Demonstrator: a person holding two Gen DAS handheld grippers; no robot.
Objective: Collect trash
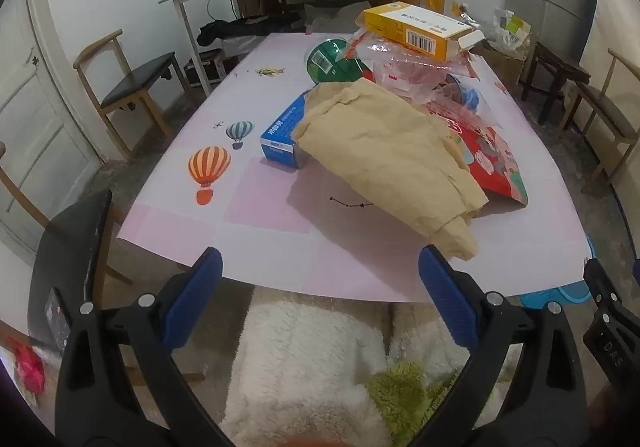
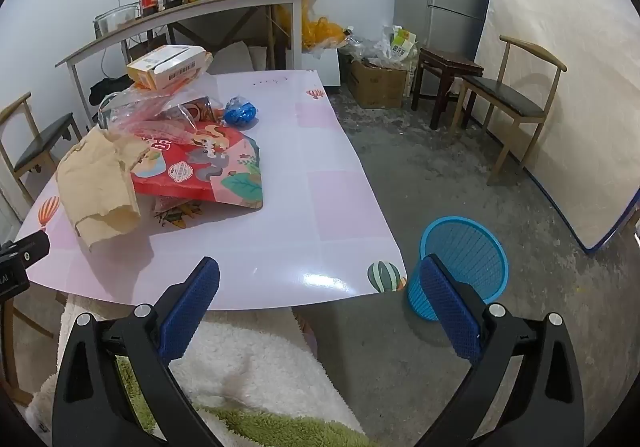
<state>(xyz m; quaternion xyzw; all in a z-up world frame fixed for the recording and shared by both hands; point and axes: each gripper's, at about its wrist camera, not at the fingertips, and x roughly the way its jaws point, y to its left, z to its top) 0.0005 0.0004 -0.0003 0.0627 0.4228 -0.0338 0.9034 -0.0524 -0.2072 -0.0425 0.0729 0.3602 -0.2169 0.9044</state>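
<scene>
Pink checked tablecloth (image 1: 280,215) w/ striped balloon prints (image 1: 209,167). Tan crumpled paper (image 1: 384,151); blue box (image 1: 280,135); yellow-orange box (image 1: 420,29); red cartoon-print bag (image 2: 208,167); blue mesh bin (image 2: 464,247). Gripper pads (image 2: 188,311) blue, textured.

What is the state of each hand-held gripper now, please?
Left hand-held gripper: open, holding nothing.
Right hand-held gripper: open, holding nothing.

Black claw (image 1: 320,287), blue textured pads (image 2: 450,309), silver screws.
</scene>
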